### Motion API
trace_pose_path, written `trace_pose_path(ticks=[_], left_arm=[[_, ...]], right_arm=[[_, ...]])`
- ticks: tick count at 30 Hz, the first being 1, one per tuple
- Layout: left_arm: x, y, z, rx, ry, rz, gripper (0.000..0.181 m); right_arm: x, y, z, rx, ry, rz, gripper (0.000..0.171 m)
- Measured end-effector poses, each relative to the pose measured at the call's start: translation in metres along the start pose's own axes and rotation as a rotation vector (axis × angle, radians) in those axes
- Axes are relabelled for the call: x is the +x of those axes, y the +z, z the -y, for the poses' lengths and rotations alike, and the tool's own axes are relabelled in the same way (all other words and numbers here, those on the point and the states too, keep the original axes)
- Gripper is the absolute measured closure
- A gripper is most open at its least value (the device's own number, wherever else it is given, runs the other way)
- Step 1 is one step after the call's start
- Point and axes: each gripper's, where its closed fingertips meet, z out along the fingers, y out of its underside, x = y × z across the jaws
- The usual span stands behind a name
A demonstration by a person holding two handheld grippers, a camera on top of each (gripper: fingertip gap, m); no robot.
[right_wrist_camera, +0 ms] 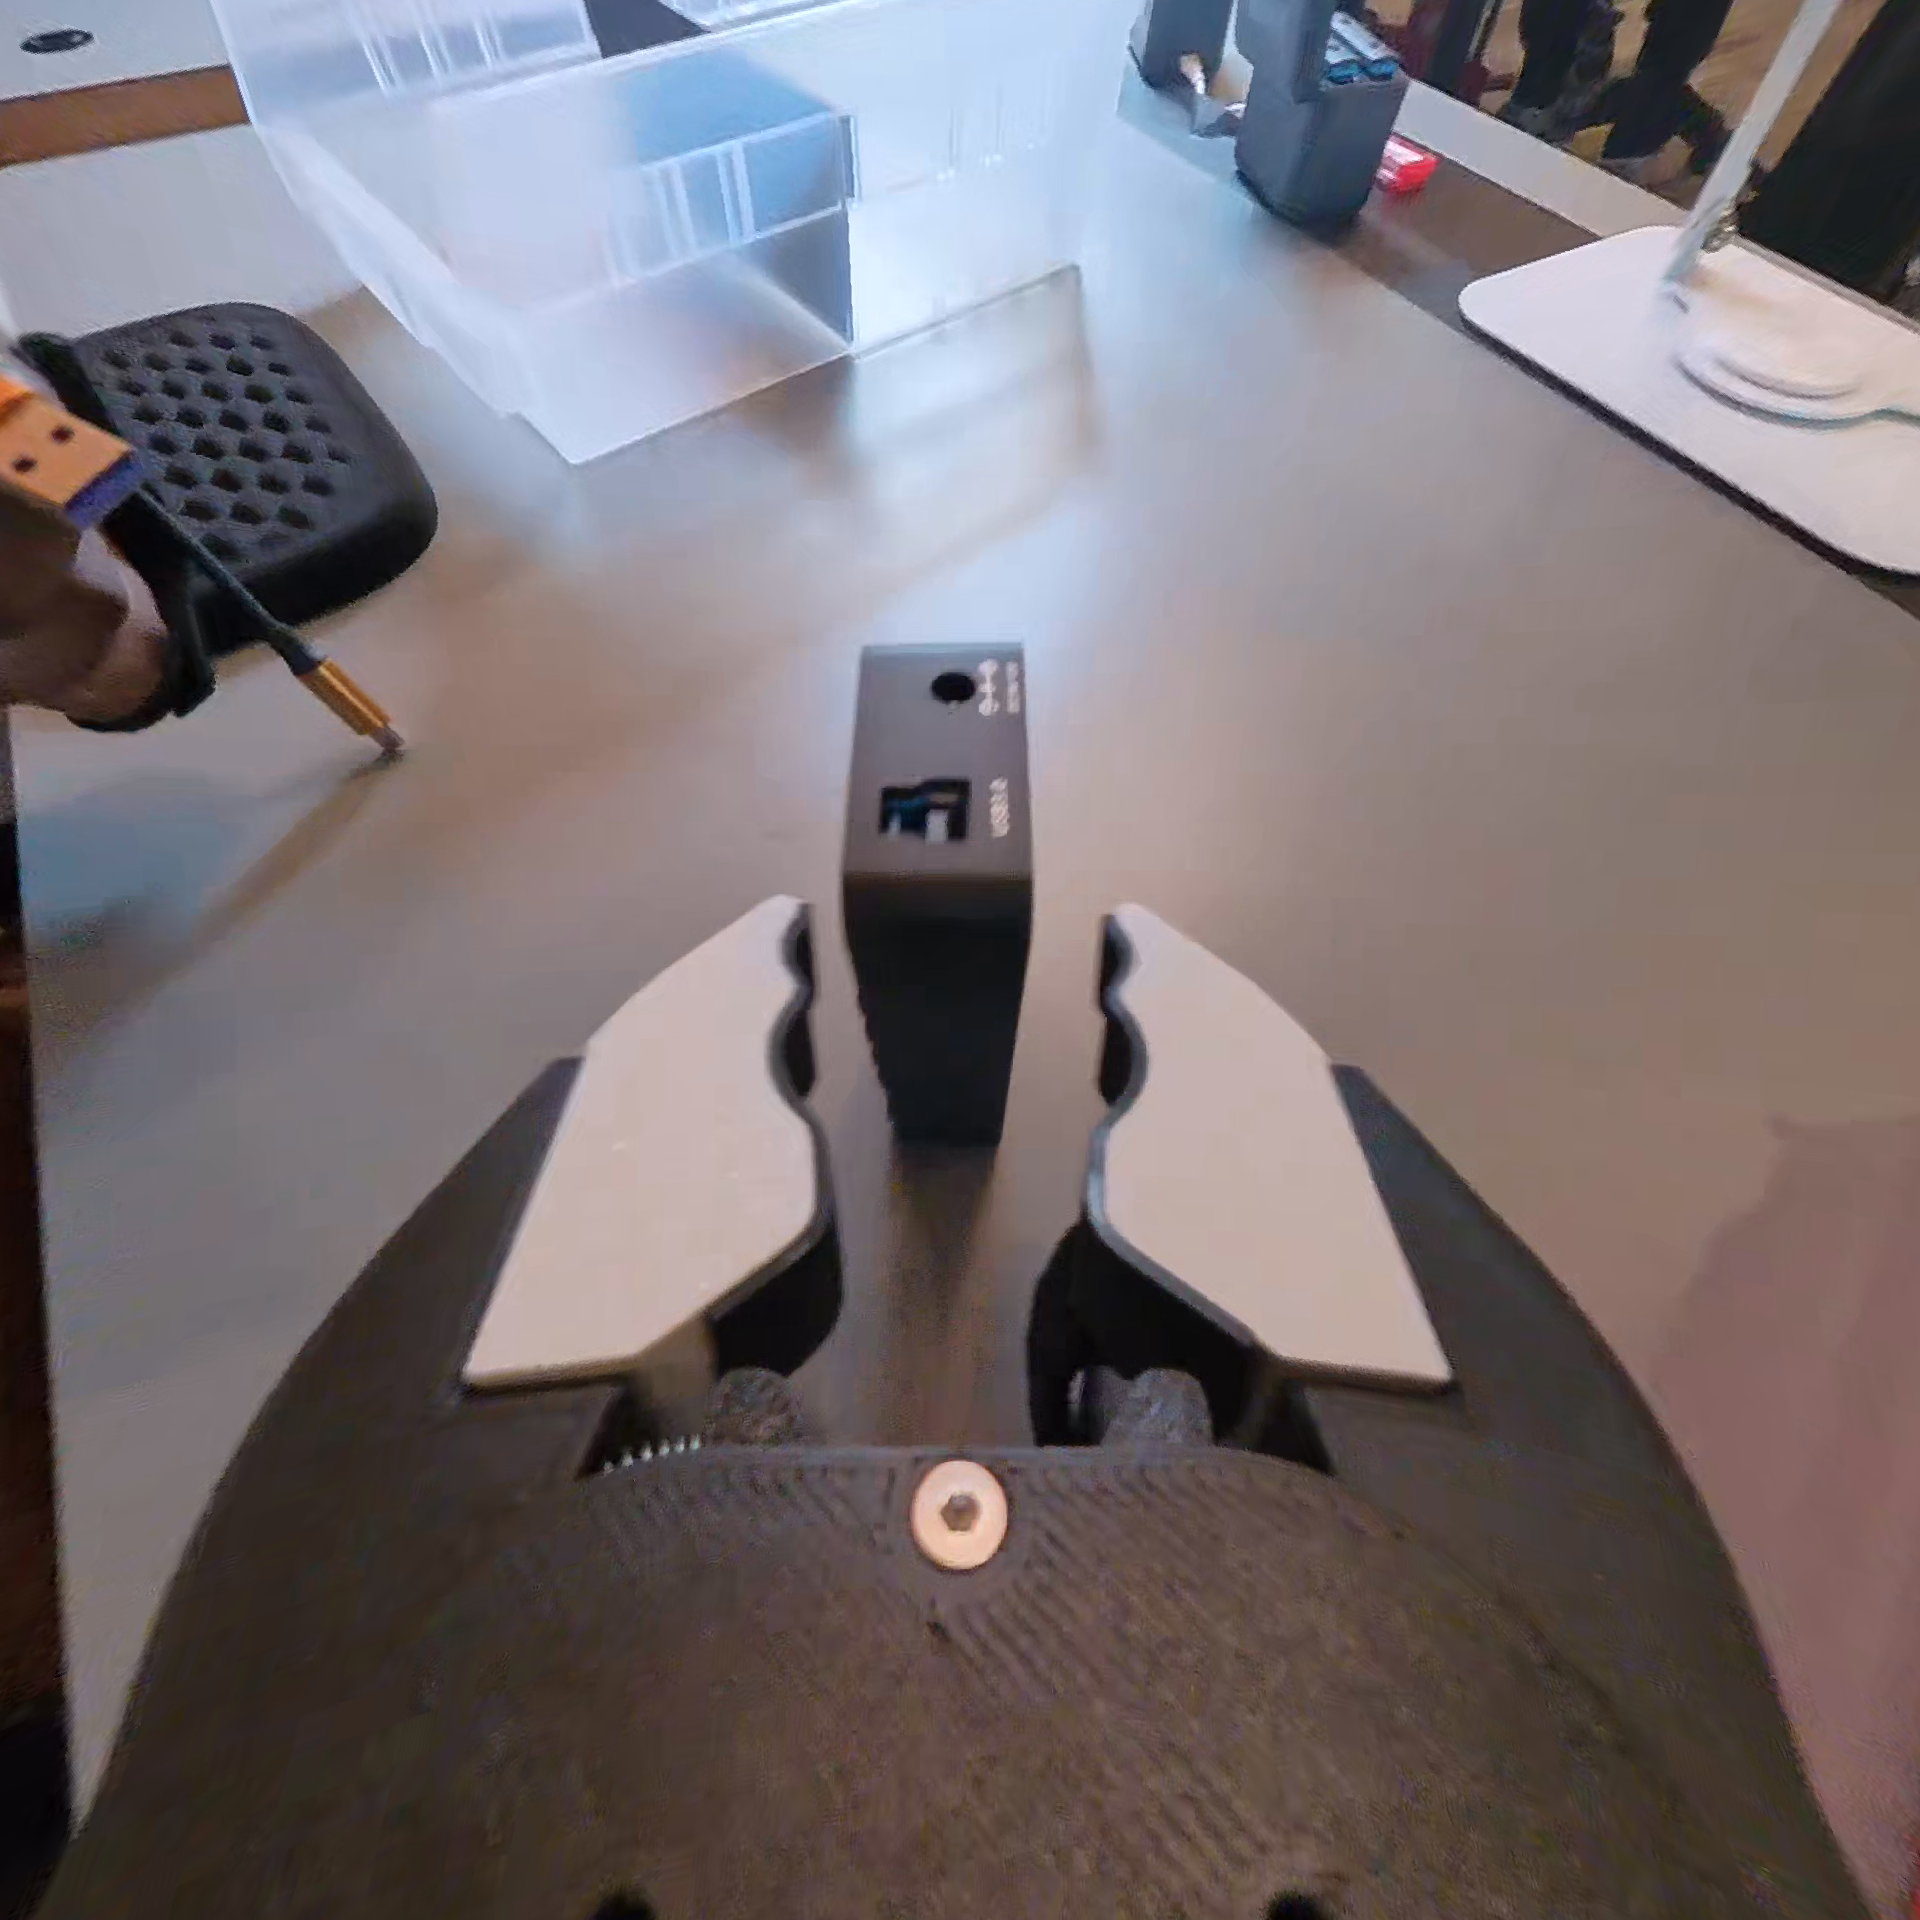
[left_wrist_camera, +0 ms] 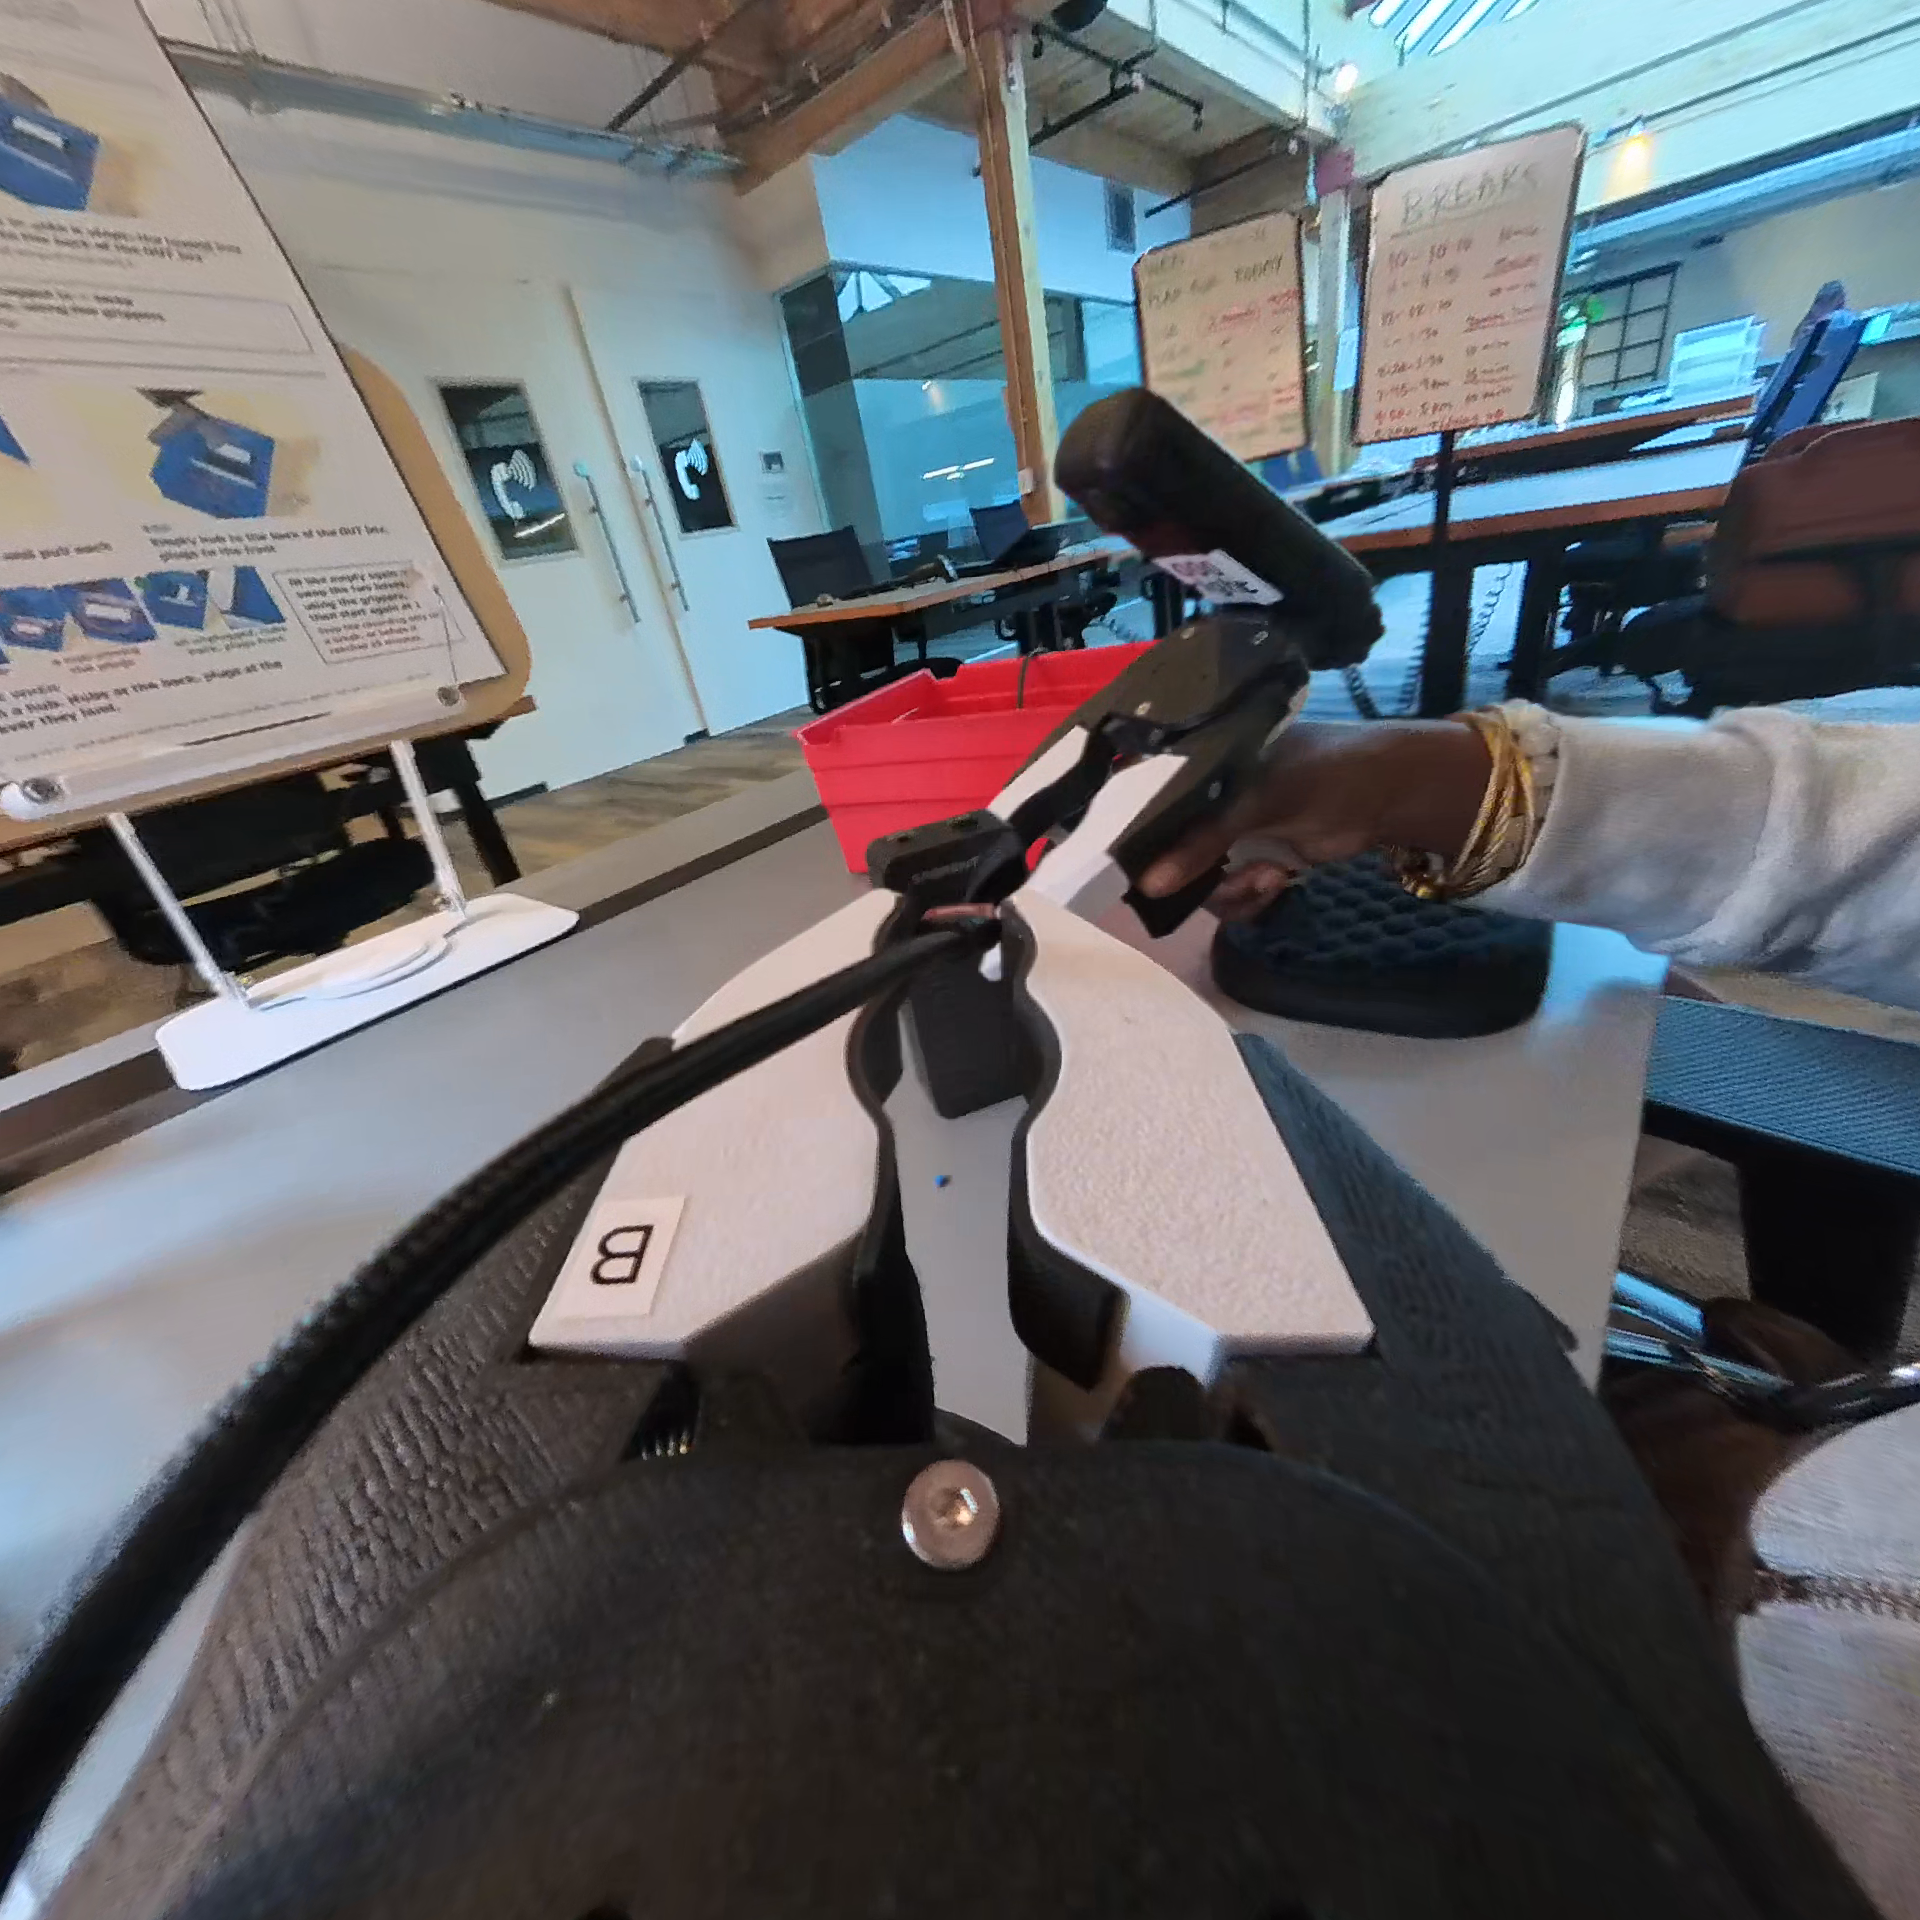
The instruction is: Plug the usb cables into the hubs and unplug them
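Note:
In the right wrist view a black hub [right_wrist_camera: 940,831] sits on the grey table [right_wrist_camera: 1351,831], with a port on its upper face and ribbed sides. My right gripper [right_wrist_camera: 956,920] is open, one finger on each side of the hub with a gap on both sides. At that view's left edge a USB plug [right_wrist_camera: 62,457] and a gold-tipped cable end [right_wrist_camera: 353,712] hang down, the tip touching the table. My left gripper [left_wrist_camera: 961,930] is shut at its tips on a bundle of black cables [left_wrist_camera: 727,1039]. A black ribbed block [left_wrist_camera: 966,1049] shows between its fingers. The right gripper [left_wrist_camera: 1081,831] is just beyond.
A red bin [left_wrist_camera: 935,748] stands behind the grippers. A sign on a white stand [left_wrist_camera: 364,966] is at the left, its base [right_wrist_camera: 1714,364] at the right in the other view. A black mesh pad [left_wrist_camera: 1382,966] lies under the person's hand. A clear plastic bin [right_wrist_camera: 623,208] stands farther back.

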Motion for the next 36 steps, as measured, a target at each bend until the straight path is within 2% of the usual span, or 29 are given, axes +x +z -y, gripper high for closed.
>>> trace_pose_path(ticks=[2, 5, 10, 16, 28, 36], left_arm=[[-0.004, 0.001, -0.007, -0.029, 0.008, 0.043, 0.165], [-0.016, 0.006, -0.012, -0.047, -0.016, 0.121, 0.165], [-0.025, 0.007, -0.012, -0.012, -0.056, 0.223, 0.165], [-0.010, 0.010, 0.003, 0.012, 0.151, 0.278, 0.166], [0.003, 0.010, 0.010, 0.052, 0.316, 0.266, 0.166], [0.005, 0.008, 0.007, -0.002, 0.447, 0.222, 0.165]], right_arm=[[0.007, 0.012, 0.004, 0.019, -0.011, -0.005, 0.142], [0.026, 0.018, 0.013, 0.115, 0.018, -0.116, 0.143], [-0.009, -0.009, 0.061, 0.468, 0.422, 0.137, 0.143], [-0.063, -0.020, 0.078, 0.614, 0.473, 0.229, 0.143], [-0.085, -0.028, 0.080, 0.664, 0.343, 0.127, 0.144], [-0.090, -0.034, 0.082, 0.669, 0.289, 0.135, 0.144]])
